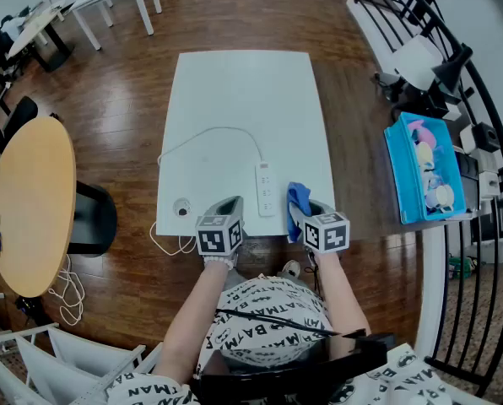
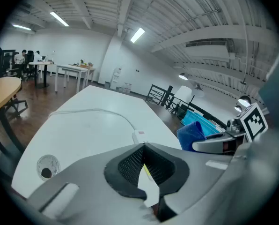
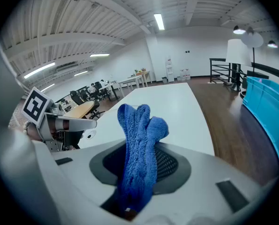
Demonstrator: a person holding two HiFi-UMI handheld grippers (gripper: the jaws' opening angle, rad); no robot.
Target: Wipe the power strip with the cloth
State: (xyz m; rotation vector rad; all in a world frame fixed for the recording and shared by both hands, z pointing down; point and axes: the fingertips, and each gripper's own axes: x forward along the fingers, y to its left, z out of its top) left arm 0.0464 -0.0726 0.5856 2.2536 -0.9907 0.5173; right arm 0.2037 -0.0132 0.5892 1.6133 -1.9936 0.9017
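Observation:
A white power strip (image 1: 265, 189) lies near the front edge of the white table (image 1: 235, 99), and its cable (image 1: 202, 133) loops back to the left. My right gripper (image 1: 306, 215) is shut on a blue cloth (image 1: 299, 199), just right of the strip. In the right gripper view the cloth (image 3: 139, 135) stands up bunched out of the closed jaws (image 3: 137, 172). My left gripper (image 1: 227, 212) hovers at the table's front edge, left of the strip, with its jaws (image 2: 146, 165) shut and nothing held. The strip's end (image 2: 140, 136) shows just beyond them.
A round cable hole (image 1: 181, 208) sits at the table's front left corner. A blue bin (image 1: 424, 169) with small items stands to the right, beside a black railing (image 1: 479, 99). A round wooden table (image 1: 30, 201) and a dark chair (image 1: 95, 218) are on the left.

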